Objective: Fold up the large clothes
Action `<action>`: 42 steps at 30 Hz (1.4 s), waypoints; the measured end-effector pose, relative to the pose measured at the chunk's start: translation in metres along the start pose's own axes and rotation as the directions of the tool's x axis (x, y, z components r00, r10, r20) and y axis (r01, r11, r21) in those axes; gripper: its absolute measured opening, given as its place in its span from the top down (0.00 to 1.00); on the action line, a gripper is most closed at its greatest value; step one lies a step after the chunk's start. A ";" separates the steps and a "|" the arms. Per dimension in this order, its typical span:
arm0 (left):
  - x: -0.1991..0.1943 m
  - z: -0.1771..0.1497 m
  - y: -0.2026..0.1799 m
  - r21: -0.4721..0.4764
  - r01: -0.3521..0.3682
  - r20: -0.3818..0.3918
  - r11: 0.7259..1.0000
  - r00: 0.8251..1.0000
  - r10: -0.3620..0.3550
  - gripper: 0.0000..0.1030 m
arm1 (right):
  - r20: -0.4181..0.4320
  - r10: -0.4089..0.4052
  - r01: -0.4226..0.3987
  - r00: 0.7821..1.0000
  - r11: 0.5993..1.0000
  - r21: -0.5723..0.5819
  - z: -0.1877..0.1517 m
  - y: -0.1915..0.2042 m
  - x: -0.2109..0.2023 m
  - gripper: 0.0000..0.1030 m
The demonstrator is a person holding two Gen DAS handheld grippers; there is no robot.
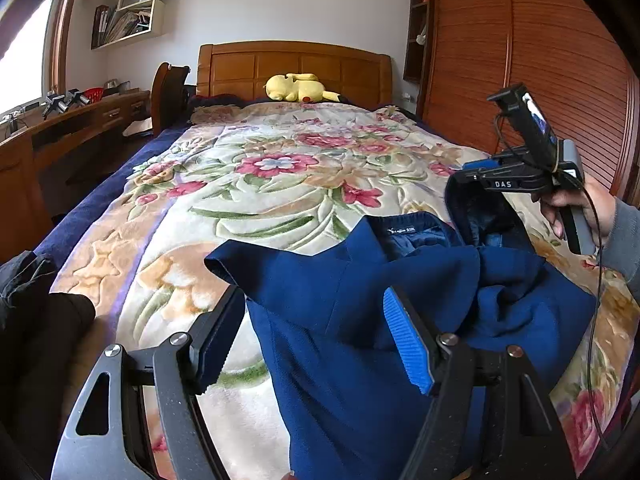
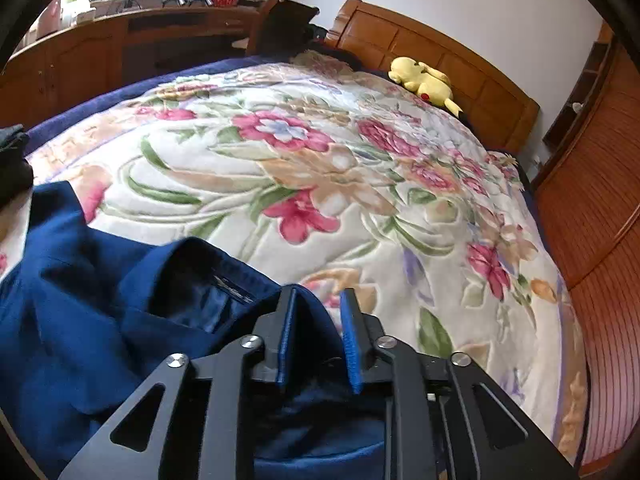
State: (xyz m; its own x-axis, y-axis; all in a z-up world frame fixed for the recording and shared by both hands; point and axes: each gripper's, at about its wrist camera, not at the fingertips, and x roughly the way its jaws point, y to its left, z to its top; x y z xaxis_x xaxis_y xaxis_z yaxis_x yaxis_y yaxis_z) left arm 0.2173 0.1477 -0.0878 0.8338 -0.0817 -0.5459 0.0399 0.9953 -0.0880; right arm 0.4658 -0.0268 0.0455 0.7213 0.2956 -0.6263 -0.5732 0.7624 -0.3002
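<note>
- Navy garment (image 1: 340,320) lies crumpled at the near end of the bed, on the floral blanket (image 1: 248,184); its lower part runs out of both views, so you cannot see how much fabric hangs below the frame.
- On your far left a dark heap of cloth (image 1: 28,300) sits at the blanket's edge, partly cut off; what it is cannot be made out.
- Your left gripper (image 1: 316,320) stands wide open, its blue pads (image 1: 408,344) either side of a raised fold of the garment; whether either pad touches the cloth cannot be told, and nothing is pinched.
- Beyond the collar and its white label (image 1: 402,231), the blanket lies bare up to the yellow plush toy (image 1: 298,88) by the headboard.
- Your right gripper (image 2: 318,298) is narrowly open over the collar's edge; cloth shows below the gap, but you cannot tell if it is caught.
- The wardrobe (image 1: 520,60) stands close along the bed's right edge.
</note>
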 end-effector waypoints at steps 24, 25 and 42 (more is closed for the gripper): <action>0.002 -0.003 0.032 -0.041 -0.068 -0.014 0.997 0.998 0.067 0.29 | -0.031 0.438 -0.436 0.899 0.884 -0.170 -0.079 0.119 -0.049 0.55; 0.002 -0.002 0.032 -0.043 -0.067 -0.015 0.997 0.998 0.067 0.29 | -0.058 0.446 -0.449 0.893 0.874 -0.184 -0.083 0.125 -0.042 0.55; 0.002 -0.003 0.035 -0.043 -0.067 -0.018 0.997 0.998 0.066 0.29 | -0.158 0.285 -0.321 0.945 0.899 -0.299 -0.075 0.138 0.019 0.95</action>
State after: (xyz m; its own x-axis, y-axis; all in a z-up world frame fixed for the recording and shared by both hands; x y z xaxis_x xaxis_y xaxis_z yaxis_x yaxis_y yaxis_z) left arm 0.2187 0.1819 -0.0945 0.8247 -0.0169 -0.5653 -0.0395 0.9954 -0.0873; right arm 0.3712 0.0410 -0.0619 0.4573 0.4057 -0.7914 -0.8627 0.4185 -0.2840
